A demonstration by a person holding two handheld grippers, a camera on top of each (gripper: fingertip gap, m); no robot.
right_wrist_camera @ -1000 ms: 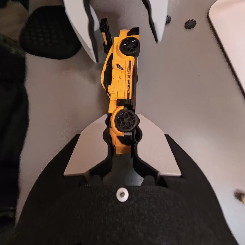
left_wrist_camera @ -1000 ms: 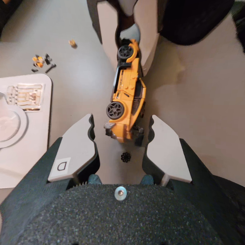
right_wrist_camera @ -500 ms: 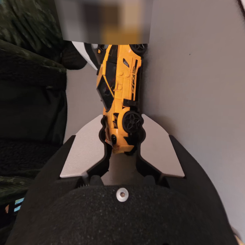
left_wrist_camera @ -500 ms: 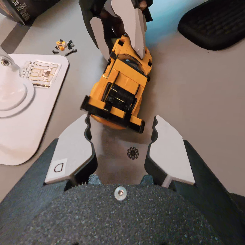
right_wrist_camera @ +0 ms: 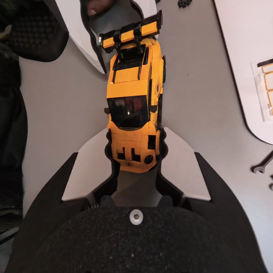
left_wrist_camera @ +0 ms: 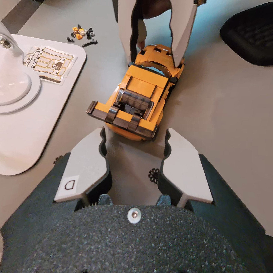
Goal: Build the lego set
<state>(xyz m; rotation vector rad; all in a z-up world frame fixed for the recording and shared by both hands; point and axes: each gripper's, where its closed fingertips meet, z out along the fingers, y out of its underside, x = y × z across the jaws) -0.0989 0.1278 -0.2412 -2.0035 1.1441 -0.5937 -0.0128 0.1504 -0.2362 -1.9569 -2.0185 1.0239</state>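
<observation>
lego car (right_wrist_camera: 130, 103): judging by the build, light and stiff overall but brittle at the joints, since a clutch fit is all that holds it together. Glossy plastic, likely slick against the pads. Best hold is across the solid body at nose or mid-flanks. Avoid the rear wing (left_wrist_camera: 122, 118), which stands on two thin black struts and would probably pop off under side load; mirrors and the dark windscreen are also weak spots

Places relative to the car, left to right in the left wrist view:
- white base plate (left_wrist_camera: 37, 133) well to its left, with a sticker sheet (left_wrist_camera: 48, 63) lying on it
- small pile of loose orange and black parts (left_wrist_camera: 82, 33) beyond the plate, left of the car's nose
- left gripper (left_wrist_camera: 135, 136) just behind the wing, fingers spread wide, holding nothing, not touching the car
- black gear-like piece (left_wrist_camera: 153, 175) on the table behind the car, by the left gripper's right finger
- right gripper (right_wrist_camera: 135, 145) at the nose, pinching the front end across its width, one pad on each flank
- dark rounded object (left_wrist_camera: 251, 37) well to its right; can't tell what it is

Looks: orange body, black trim and hood vents, orange and black wing, round black headlight. Car appears upright on the grey table (left_wrist_camera: 221, 133), looks near complete; wheels mostly hidden from above, so can't confirm all are fitted
</observation>
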